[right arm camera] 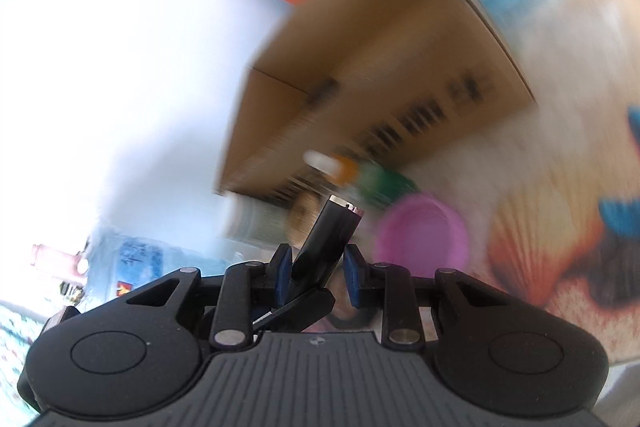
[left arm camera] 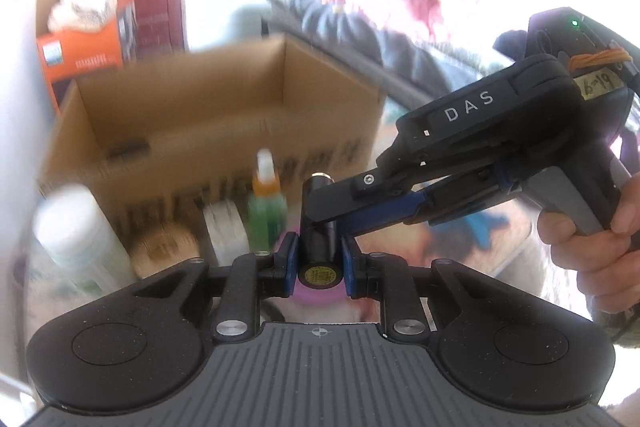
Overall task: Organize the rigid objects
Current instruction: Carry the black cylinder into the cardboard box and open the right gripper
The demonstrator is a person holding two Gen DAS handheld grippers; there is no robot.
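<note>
Black cylinder (left arm camera: 319, 247) sits clamped between the left tongs (left arm camera: 319, 259), blue pads tight on both sides. Right tongs (left arm camera: 332, 211) come in from the right, nearly closed on the same cylinder higher up; grip contact unclear. Ahead: green spray bottle (left arm camera: 266, 211), then open cardboard box (left arm camera: 224, 115). Pink lid (right arm camera: 422, 233) right of the right tongs. Background blurred.

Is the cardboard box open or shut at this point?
Open. The left wrist view looks straight into the cardboard box: bare inner walls and floor visible, with one small dark object lying inside near the front.
</note>
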